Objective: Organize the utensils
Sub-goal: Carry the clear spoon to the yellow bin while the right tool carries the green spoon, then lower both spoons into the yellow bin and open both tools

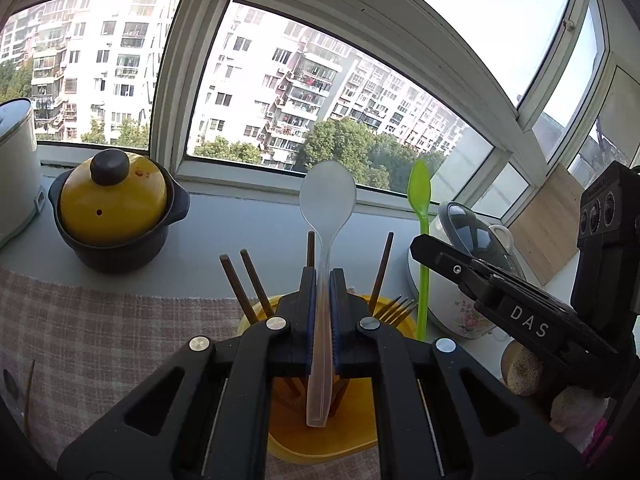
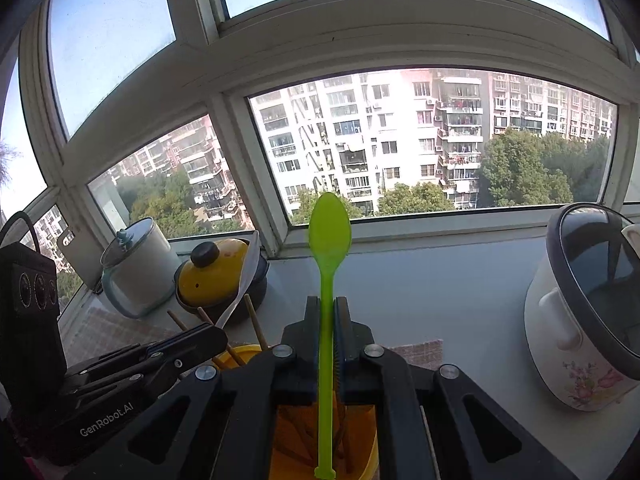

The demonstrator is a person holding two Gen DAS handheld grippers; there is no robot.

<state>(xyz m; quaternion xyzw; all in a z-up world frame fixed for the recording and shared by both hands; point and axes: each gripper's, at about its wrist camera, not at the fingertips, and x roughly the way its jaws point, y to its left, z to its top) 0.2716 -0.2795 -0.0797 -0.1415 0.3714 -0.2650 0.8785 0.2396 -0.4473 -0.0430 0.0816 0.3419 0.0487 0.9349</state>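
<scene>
My left gripper is shut on the handle of a clear plastic spoon, bowl upward, its handle end hanging over the yellow utensil holder. Brown chopsticks and a golden fork stand in that holder. My right gripper is shut on a green plastic spoon, bowl upward, its handle end down over the yellow holder. In the left wrist view the right gripper comes in from the right with the green spoon. In the right wrist view the left gripper shows at the left with the clear spoon.
A dark pot with a yellow lid and a white pot stand on the sill at the left. A white floral pot with a glass lid stands at the right. A checked cloth covers the counter. Windows run behind everything.
</scene>
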